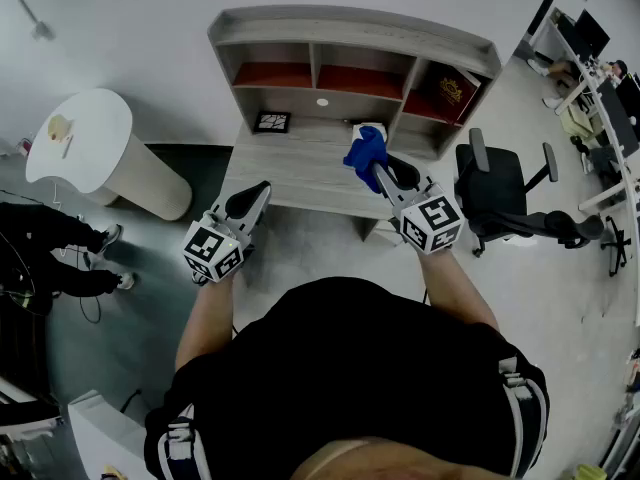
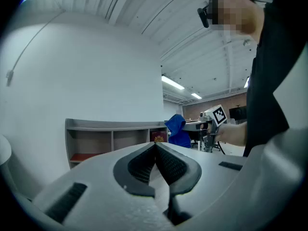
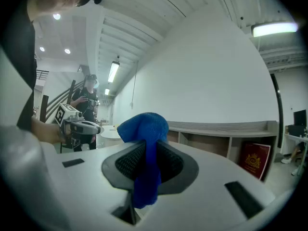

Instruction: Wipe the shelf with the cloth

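Pinching the blue cloth, your right gripper is hovering before the shelf — your left gripper is hanging closed, holding nothing. If you are rubbing too hard, the cloth may slip out.

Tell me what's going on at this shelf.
A person stands at a grey shelf unit with a gripper in each hand. The right gripper is shut on a blue cloth and holds it over the unit's lower surface, toward the right side. Whether the cloth touches that surface cannot be told. The left gripper is shut and empty, near the front left edge.
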Available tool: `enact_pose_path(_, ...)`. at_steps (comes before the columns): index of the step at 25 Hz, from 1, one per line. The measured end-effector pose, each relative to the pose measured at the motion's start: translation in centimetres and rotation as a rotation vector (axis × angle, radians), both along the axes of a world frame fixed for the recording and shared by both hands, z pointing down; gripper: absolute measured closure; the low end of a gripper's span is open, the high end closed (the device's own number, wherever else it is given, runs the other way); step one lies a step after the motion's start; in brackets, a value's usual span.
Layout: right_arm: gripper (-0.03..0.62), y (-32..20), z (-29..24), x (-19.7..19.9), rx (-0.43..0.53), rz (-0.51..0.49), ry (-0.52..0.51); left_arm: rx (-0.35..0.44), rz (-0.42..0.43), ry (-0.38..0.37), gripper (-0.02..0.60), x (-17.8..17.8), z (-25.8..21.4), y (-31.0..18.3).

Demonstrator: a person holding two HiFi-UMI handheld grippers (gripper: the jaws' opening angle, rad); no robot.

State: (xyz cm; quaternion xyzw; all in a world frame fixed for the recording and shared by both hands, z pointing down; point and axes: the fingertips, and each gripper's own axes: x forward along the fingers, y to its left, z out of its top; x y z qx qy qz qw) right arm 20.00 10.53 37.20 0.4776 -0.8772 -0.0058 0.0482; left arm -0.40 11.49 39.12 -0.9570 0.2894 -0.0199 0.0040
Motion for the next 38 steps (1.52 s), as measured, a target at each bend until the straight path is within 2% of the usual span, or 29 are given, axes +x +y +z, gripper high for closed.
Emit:
enact_pose_path(4, 0.530, -0.4, 0.2, 0.1, -0.001, -0.008, 0.015, 0.028, -0.009, -0.020, 0.565, 0.2, -0.2, -0.1)
enact_pose_path(14, 0.529, -1.8, 0.8, 0.1, -0.007, -0.053, -0.020, 0.004, -0.031, -0.028, 0.565, 0.6, 0.6, -0.8)
enact_pose_path(29, 0.529, -2.8, 2.2, 5.1, -0.024, -0.108, -0.058, -0.010, -0.050, -0.060, 0.565, 7.0, 1.5, -0.6)
enact_pose_path(38, 0.528, -3.9, 1.5, 6.1, -0.002, -0.133, -0.068, -0.003, -0.082, -0.082, 0.565, 7.6, 1.0, -1.0)
